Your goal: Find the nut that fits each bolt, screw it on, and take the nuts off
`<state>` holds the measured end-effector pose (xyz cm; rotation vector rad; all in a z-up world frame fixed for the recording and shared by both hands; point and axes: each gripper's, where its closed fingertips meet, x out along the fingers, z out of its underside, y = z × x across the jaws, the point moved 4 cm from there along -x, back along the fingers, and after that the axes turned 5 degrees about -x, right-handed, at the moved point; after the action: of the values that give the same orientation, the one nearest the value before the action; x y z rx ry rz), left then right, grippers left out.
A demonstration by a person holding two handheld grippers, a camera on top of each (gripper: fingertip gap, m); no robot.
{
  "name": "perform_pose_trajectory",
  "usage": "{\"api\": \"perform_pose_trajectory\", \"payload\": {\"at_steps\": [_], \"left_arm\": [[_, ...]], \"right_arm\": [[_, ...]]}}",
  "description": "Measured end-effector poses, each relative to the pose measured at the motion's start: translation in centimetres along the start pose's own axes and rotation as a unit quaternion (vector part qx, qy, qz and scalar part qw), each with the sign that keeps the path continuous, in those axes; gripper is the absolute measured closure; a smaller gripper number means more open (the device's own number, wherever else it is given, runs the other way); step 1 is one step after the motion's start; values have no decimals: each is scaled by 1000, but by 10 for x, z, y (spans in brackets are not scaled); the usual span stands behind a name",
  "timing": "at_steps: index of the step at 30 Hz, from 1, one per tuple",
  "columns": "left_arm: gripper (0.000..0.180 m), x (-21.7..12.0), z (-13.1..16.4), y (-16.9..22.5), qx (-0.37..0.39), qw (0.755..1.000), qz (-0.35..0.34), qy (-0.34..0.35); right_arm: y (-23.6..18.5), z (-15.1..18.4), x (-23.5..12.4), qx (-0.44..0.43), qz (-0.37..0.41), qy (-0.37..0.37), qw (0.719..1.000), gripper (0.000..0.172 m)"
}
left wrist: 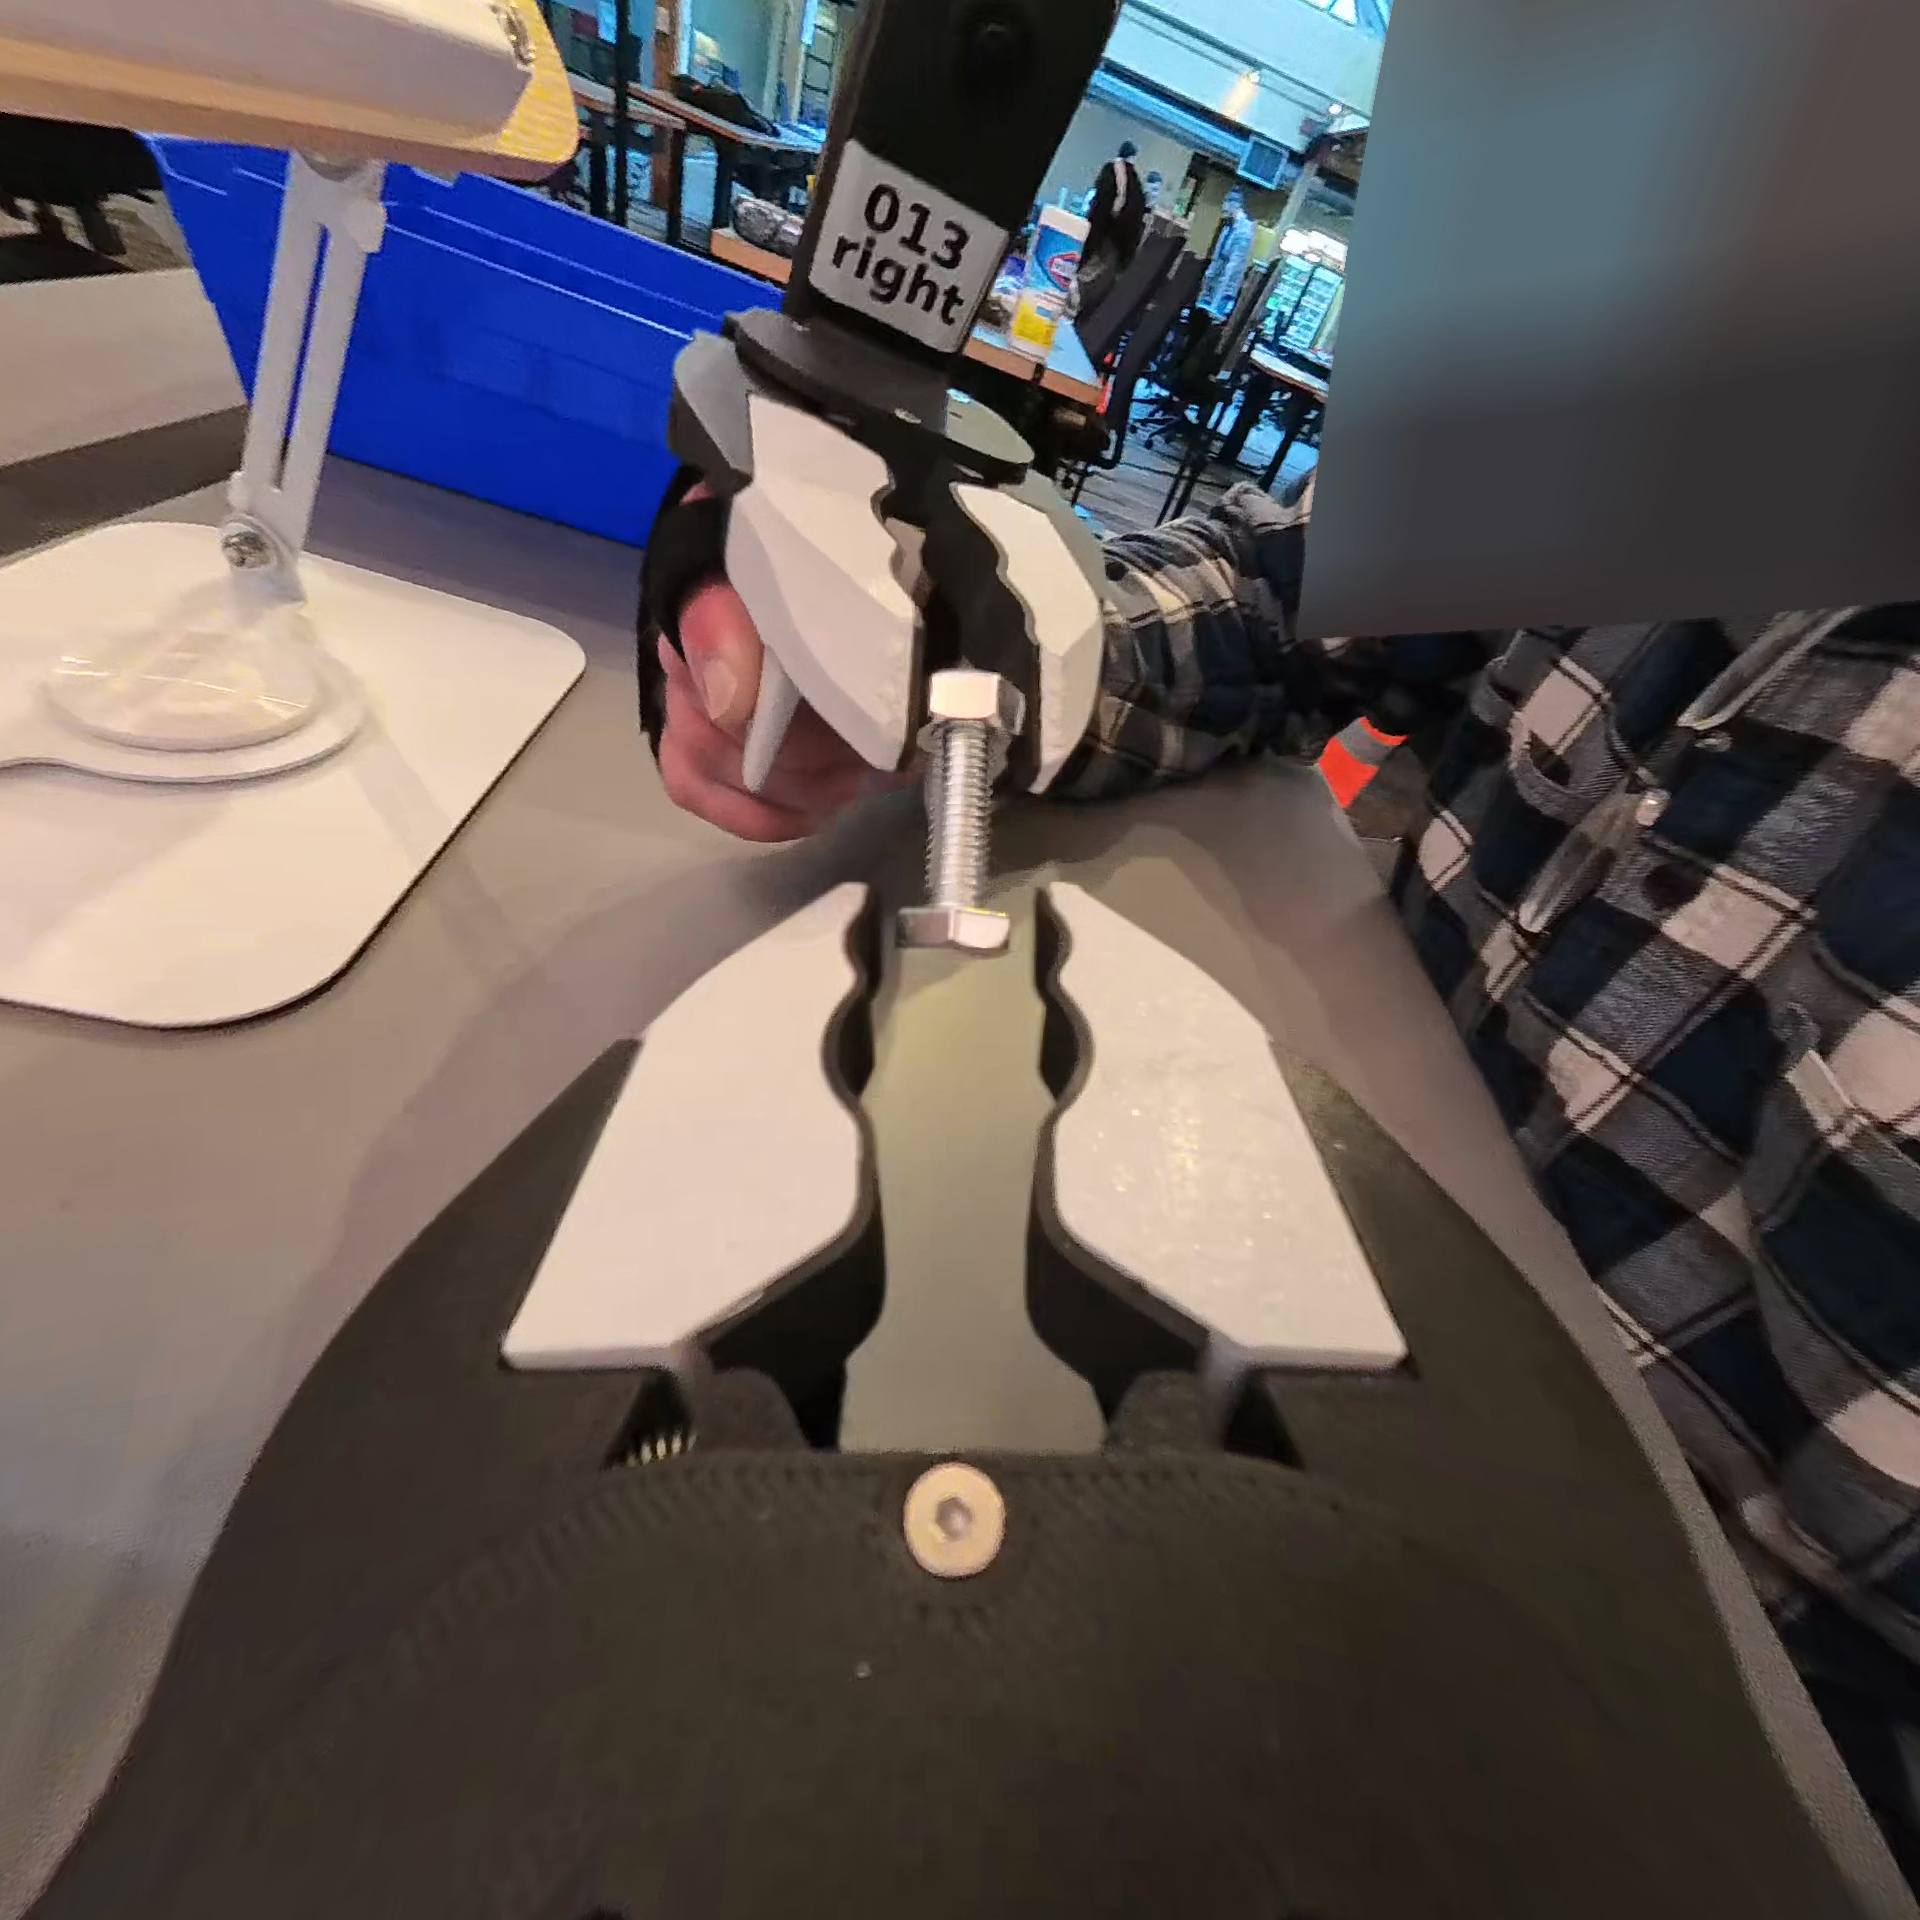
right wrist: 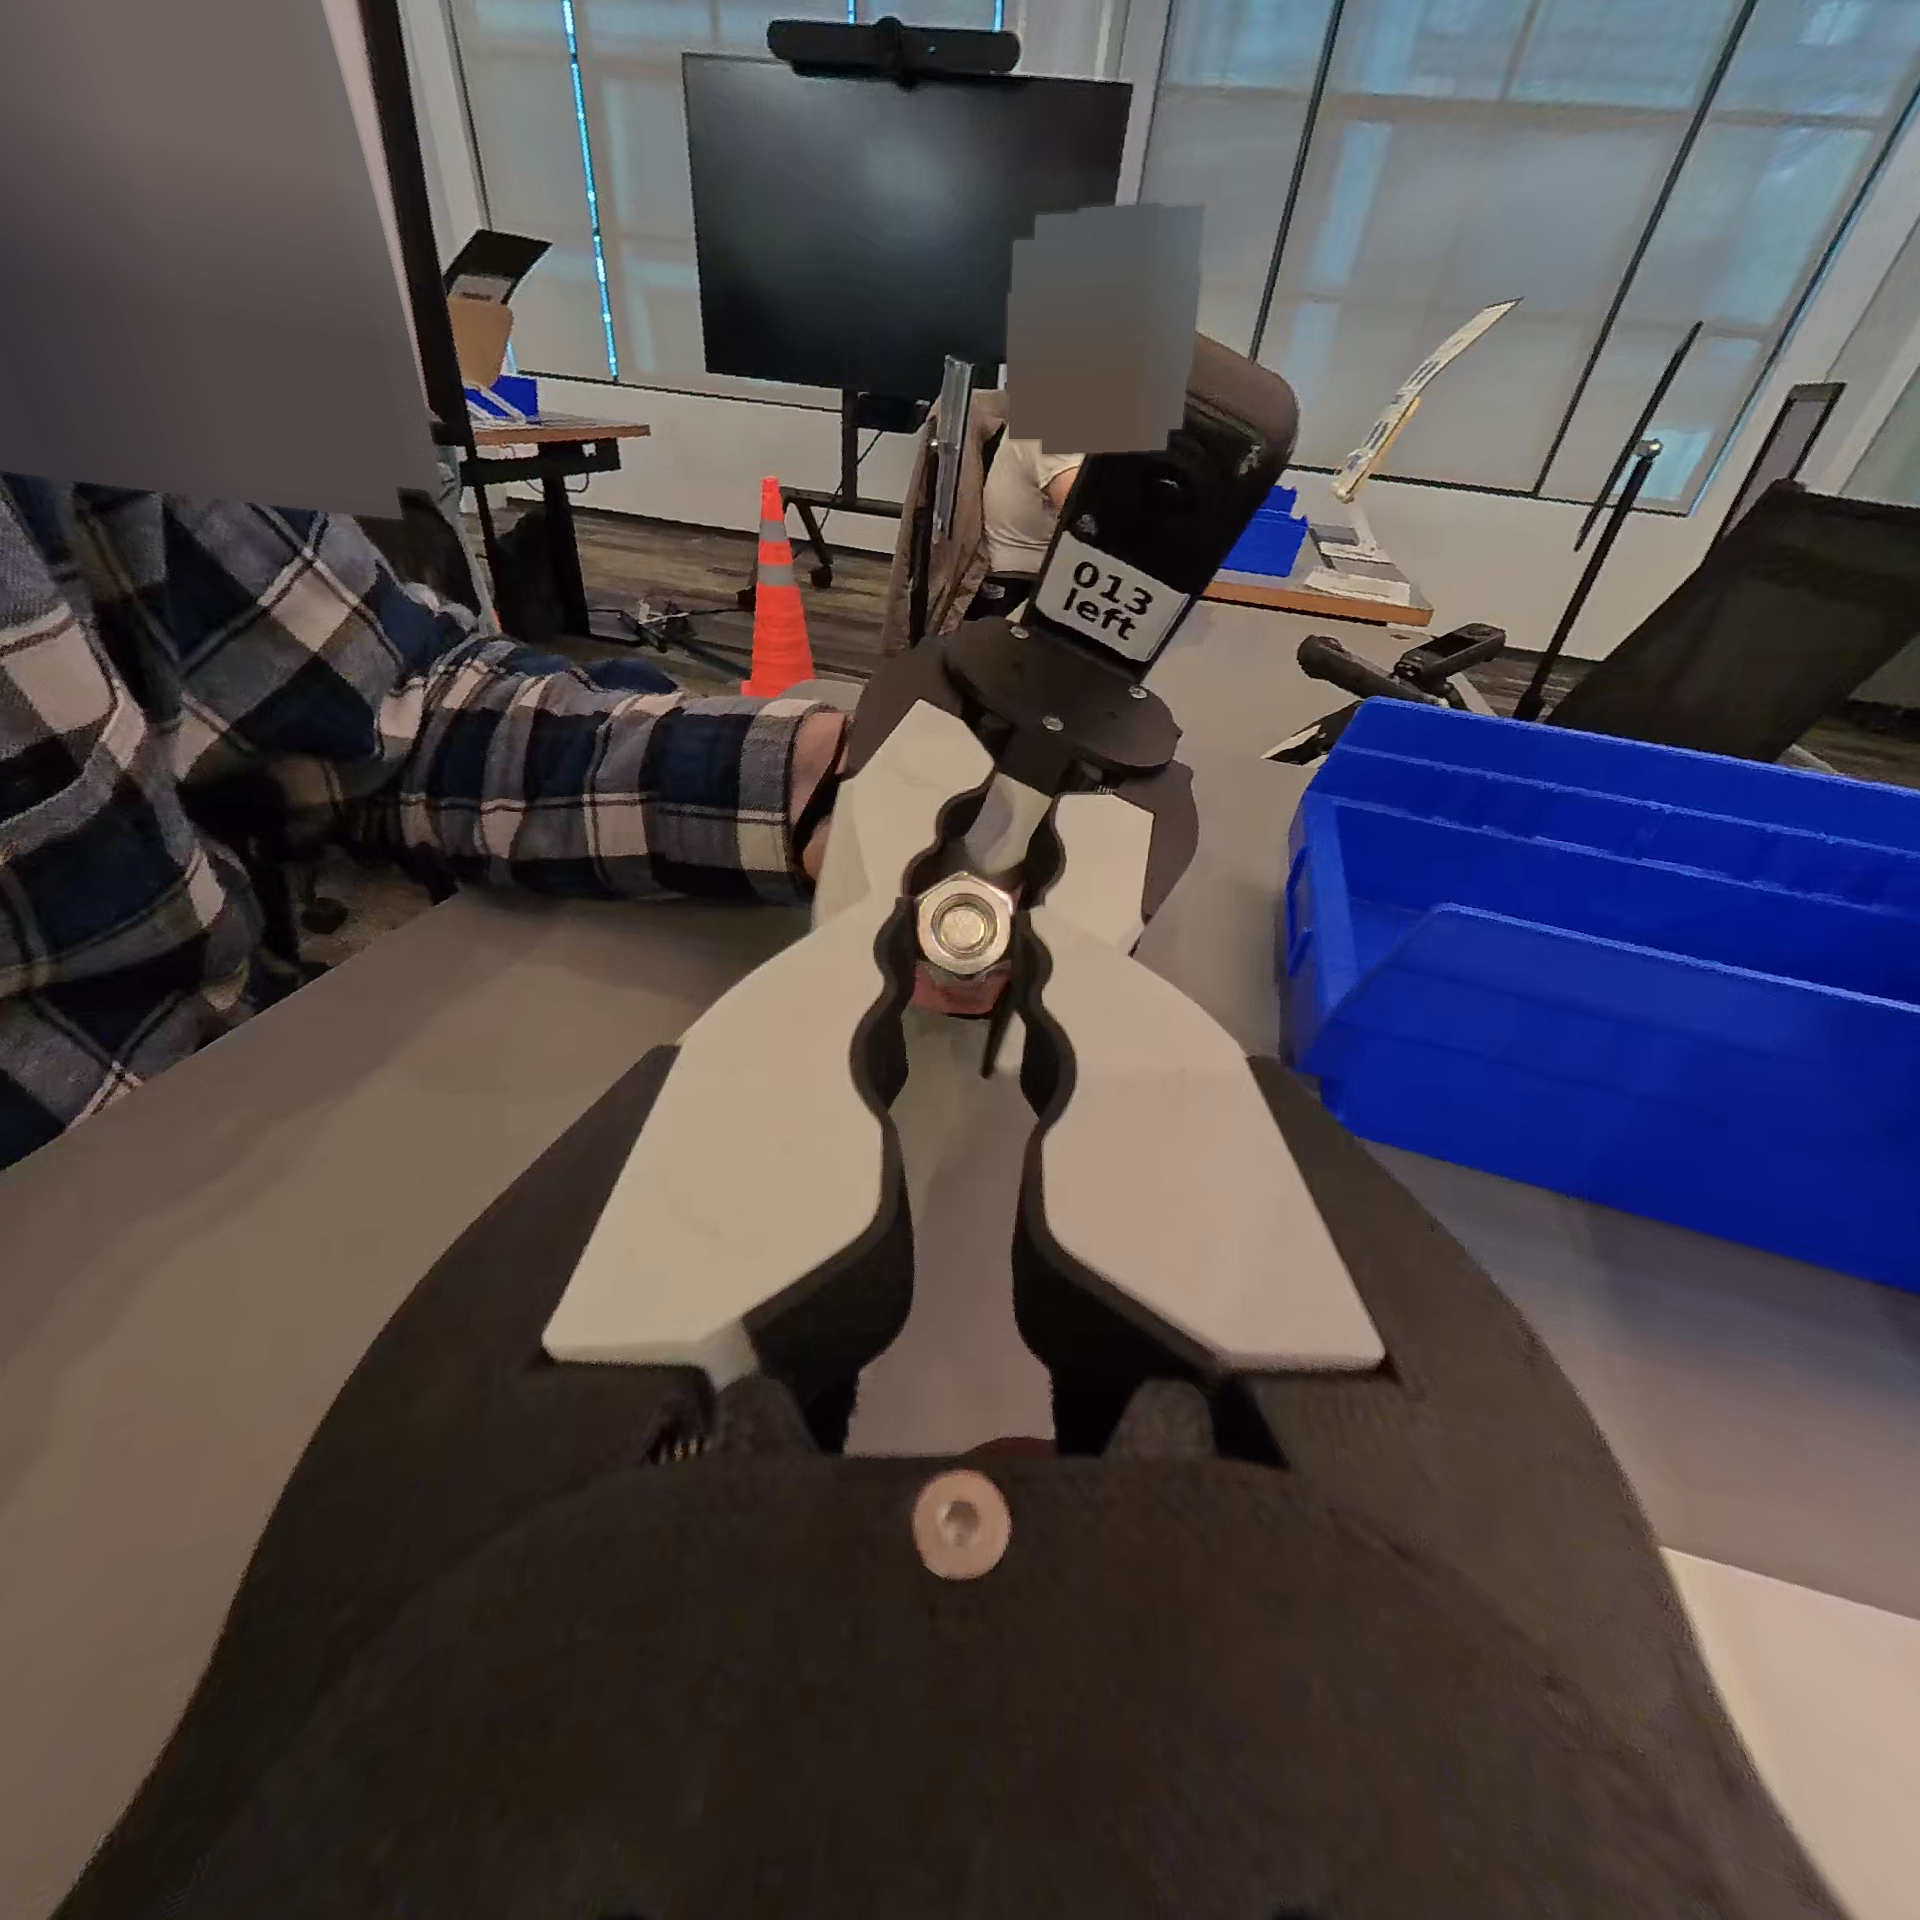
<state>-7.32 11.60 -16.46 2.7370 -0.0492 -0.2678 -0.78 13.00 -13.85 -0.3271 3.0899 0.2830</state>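
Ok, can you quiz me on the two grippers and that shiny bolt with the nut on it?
1. True or false: the left gripper is squeezing the head of the silver threaded metal bolt.
2. What is the right gripper clamped on? A) the silver hexagonal metal nut B) an orange cone C) a white stand
3. Fill in: the big plastic bin on the grey table is coloured ____.

Key: 1 false, there are gaps on both sides of the head; 2 A; 3 blue.

My grey table [left wrist: 312, 1195], blue bin [right wrist: 1621, 997] and a stand's white base plate [left wrist: 208, 831] resting on it
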Motion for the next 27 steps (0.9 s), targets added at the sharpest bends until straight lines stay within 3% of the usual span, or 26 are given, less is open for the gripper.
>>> {"api": "perform_pose_trajectory", "payload": {"at_steps": [4, 7, 10, 15, 17, 21, 24, 27], "left_arm": [[139, 1, -2, -6, 24, 999, -45, 2], [134, -1, -7, -19, 90, 984, -156, 2], [134, -11, -18, -28, 201, 935, -293, 8], [135, -7, -18, -33, 308, 862, -401, -35], [137, -4, -20, -30, 345, 839, -418, -37], [148, -2, -20, -29, 376, 818, -431, -51], [161, -2, -22, -27, 384, 814, -433, -49], [162, -2, -21, -27, 378, 817, -432, -53]], "right_arm": [[10, 0, -4, 30, 27, 18, 999, 154], [20, 1, -9, 72, 50, 36, 995, 154], [33, 6, -15, 157, 72, 73, 982, 154], [44, 17, -18, 265, 80, 113, 954, 154], [44, 20, -17, 291, 77, 122, 946, 154], [44, 22, -15, 326, 64, 144, 932, 154], [44, 23, -16, 334, 65, 146, 929, 154], [44, 23, -16, 333, 68, 144, 929, 154]]}}
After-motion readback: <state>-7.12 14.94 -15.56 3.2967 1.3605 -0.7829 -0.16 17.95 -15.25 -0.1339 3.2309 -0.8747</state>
